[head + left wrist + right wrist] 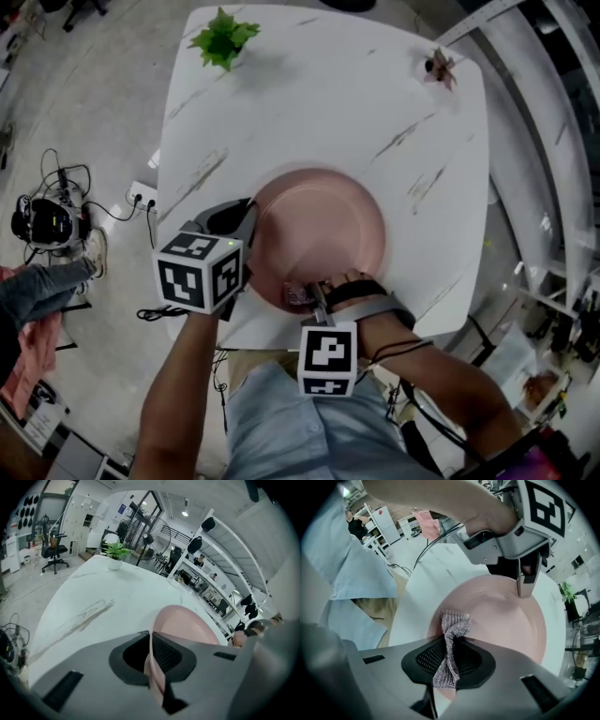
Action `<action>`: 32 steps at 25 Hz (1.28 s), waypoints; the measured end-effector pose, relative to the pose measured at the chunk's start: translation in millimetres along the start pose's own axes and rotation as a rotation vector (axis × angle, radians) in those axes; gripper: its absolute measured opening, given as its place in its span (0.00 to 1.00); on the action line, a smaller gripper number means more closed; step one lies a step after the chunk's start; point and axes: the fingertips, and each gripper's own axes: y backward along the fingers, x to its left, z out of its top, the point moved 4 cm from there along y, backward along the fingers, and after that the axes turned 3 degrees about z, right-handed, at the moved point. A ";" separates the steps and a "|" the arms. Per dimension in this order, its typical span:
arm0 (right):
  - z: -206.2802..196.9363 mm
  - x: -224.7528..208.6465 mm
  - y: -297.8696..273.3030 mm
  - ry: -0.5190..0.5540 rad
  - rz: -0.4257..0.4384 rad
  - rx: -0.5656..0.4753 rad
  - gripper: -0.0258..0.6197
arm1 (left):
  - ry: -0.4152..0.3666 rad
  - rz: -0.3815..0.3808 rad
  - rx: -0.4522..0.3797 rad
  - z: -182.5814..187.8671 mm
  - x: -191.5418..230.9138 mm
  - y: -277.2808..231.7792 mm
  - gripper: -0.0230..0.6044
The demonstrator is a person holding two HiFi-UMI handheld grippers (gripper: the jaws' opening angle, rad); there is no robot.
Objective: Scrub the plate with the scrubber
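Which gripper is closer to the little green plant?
Left. The left gripper clamps the plate's rim on the plant's side; the right gripper, holding the scrubber, sits at the plate's near edge.

White table (319, 103), grey-veined, carried three items. Pink plate (323, 225) sat close to the near edge. Small green potted plant (223, 39) stood at the far left corner, small pinkish ornament (439, 66) at the far right. All well apart.
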 end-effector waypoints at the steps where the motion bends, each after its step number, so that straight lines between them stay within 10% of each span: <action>1: -5.1 0.8 0.1 -0.007 0.011 0.018 0.15 | -0.001 0.002 0.000 -0.2 0.0 0.1 0.06; 14: -71.4 -44.7 9.0 -0.331 -0.031 0.190 0.16 | -0.011 0.020 0.011 -4.1 -1.6 2.6 0.06; 32: -88.0 -134.2 17.6 -0.450 -0.192 0.147 0.16 | -0.013 0.011 0.018 -2.5 -4.3 2.0 0.06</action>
